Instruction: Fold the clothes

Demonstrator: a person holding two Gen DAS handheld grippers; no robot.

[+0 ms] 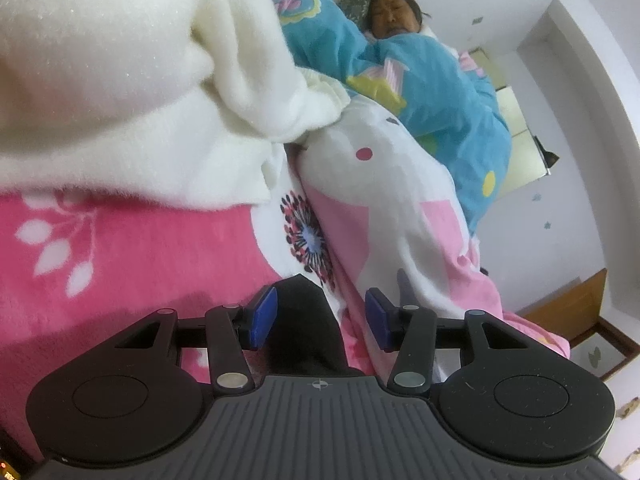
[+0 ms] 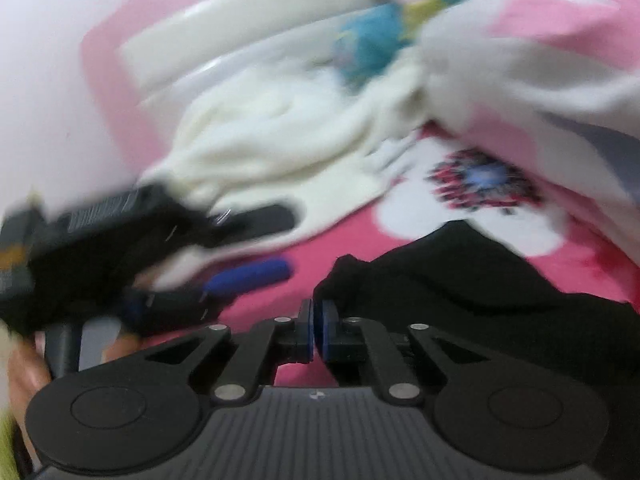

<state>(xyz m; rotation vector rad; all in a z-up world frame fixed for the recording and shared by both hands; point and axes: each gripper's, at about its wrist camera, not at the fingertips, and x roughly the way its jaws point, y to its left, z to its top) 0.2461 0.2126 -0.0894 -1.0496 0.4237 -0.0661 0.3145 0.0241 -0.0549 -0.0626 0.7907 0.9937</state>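
Note:
A black garment [image 1: 306, 328] lies on the pink flowered bed cover [image 1: 132, 248]. My left gripper [image 1: 320, 320] is open, its blue pads on either side of a point of the black cloth without closing on it. In the right wrist view, my right gripper [image 2: 313, 330] is shut on the edge of the black garment [image 2: 472, 280], which spreads to the right. The left gripper [image 2: 248, 248] shows blurred at the left of that view. A fluffy white garment [image 1: 120, 92] lies crumpled beyond; it also shows in the right wrist view [image 2: 280, 140].
A person [image 1: 394, 12] lies under a blue patterned quilt [image 1: 432, 92] at the far side of the bed. A pink and white quilt [image 1: 400, 216] is bunched to the right. A white wall [image 1: 592, 128] and a wooden bed edge [image 1: 572, 312] are on the right.

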